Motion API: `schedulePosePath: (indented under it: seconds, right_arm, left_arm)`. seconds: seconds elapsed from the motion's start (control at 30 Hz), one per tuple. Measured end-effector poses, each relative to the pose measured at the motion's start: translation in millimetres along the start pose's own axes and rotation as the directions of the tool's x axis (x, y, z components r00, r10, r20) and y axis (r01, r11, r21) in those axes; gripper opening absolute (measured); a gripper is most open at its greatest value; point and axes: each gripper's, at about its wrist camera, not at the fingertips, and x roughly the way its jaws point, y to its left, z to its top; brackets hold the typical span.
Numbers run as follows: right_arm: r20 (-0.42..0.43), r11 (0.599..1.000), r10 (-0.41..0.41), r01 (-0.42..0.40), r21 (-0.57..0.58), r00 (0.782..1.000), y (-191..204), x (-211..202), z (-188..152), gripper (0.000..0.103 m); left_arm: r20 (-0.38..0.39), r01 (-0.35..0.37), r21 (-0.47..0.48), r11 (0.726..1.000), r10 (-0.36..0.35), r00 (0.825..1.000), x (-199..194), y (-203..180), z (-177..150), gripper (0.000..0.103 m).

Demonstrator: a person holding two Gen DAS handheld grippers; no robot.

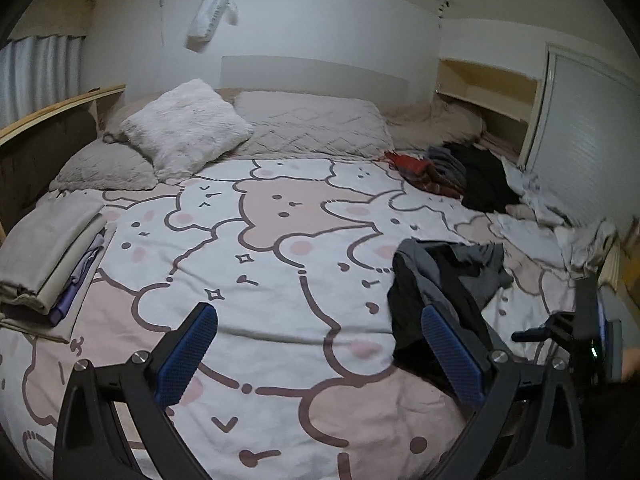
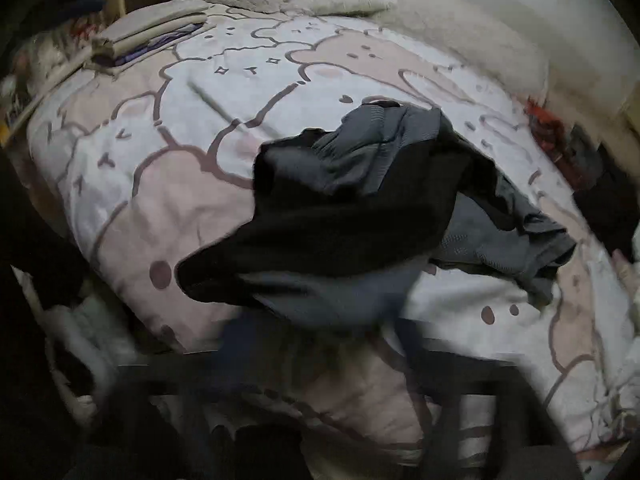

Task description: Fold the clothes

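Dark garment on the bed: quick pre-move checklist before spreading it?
1. Dark garment lies on the bedspread, crumpled, not flat: not ok.
2. Left tool open, nothing between its pads: ok.
3. Right tool's jaws too blurred in its own view to read; whether it is clear of the garment: cannot tell.
4. Bare bedspread left of the garment, room to spread: ok.
5. Folded stack sits apart at the far left edge: ok.
6. Unfolded pile apart from the garment: ok.
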Motion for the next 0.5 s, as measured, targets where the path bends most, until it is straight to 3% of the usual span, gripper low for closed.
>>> schedulePosePath:
  seconds: [0.1,0.13,0.2,0.23,0.33,0.4,0.43,0.5]
  right_arm:
    - [0.083,0.99,-0.078,0.086,-0.108,0.994,22.0,-12.8,-7.9,0.084]
    - [0.121,0.965,-0.147,0.169,-0.198,0.982,35.2,-14.6,-10.8,0.084]
    - [0.201,0.87,-0.237,0.3,-0.392,0.951,60.0,-13.9,-21.6,0.084]
    - [0.239,0.795,-0.266,0.353,-0.494,0.934,73.5,-10.6,-28.4,0.084]
    - [0.309,0.626,-0.293,0.426,-0.653,0.905,85.9,-0.1,-44.7,0.084]
    - [0.376,0.474,-0.289,0.472,-0.743,0.881,94.7,7.4,-56.4,0.079]
    - [0.42,0.369,-0.281,0.501,-0.783,0.863,98.5,13.7,-63.4,0.078]
    - [0.471,0.231,-0.253,0.526,-0.818,0.845,99.8,22.7,-72.5,0.075]
  left_arm:
    - [-0.004,0.007,0.002,1.0,-0.007,1.0,2.5,-4.5,0.3,0.103]
    - [-0.001,0.011,0.003,1.0,-0.011,1.0,2.6,-6.1,0.9,0.103]
    - [0.004,0.019,0.006,1.0,-0.019,1.0,2.9,-9.2,1.7,0.103]
    - [0.005,0.018,0.009,1.0,-0.019,1.0,3.5,-10.3,1.5,0.103]
    - [0.007,0.017,0.019,1.0,-0.017,1.0,5.6,-13.6,0.7,0.103]
    - [-0.002,0.021,0.02,1.0,-0.021,1.0,9.0,-14.9,-0.4,0.103]
    - [-0.005,0.024,0.023,0.999,-0.024,1.0,10.5,-16.0,-0.9,0.103]
    - [-0.012,0.029,0.045,0.999,-0.029,1.0,14.6,-21.0,-2.6,0.103]
